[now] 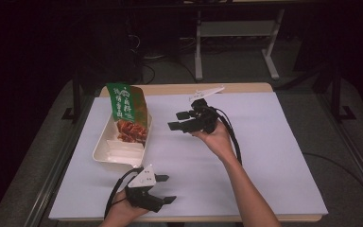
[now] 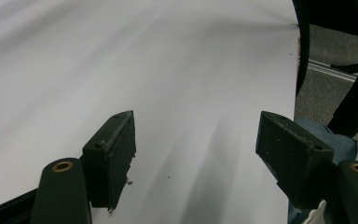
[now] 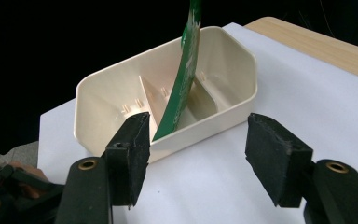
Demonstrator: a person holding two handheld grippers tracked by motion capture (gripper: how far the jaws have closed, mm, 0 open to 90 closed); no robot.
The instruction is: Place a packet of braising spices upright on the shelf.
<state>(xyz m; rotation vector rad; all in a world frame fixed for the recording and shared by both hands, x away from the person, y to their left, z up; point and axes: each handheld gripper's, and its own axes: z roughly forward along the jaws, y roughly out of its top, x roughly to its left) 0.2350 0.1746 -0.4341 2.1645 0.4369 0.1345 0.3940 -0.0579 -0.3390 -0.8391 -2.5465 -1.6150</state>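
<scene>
A cream tray (image 1: 105,152) with inner dividers lies on the left part of the white-covered table (image 1: 269,142). A green snack packet (image 1: 128,113) stands upright in its far compartment and leans on the rim. My right gripper (image 1: 177,120) hovers just right of the tray, open and empty, with its jaws pointing at it. In the right gripper view the tray (image 3: 228,60) and the packet (image 3: 182,79), seen edge-on, lie just beyond the gripper (image 3: 198,154). My left gripper (image 1: 168,189) is open and empty near the front edge, over the bare sheet (image 2: 168,60).
A strip of bare wood (image 1: 236,88) shows at the table's far edge. Beyond it stand dark floor, cables and a white frame (image 1: 236,33). The person's knee (image 2: 326,135) shows past the table's front edge in the left gripper view.
</scene>
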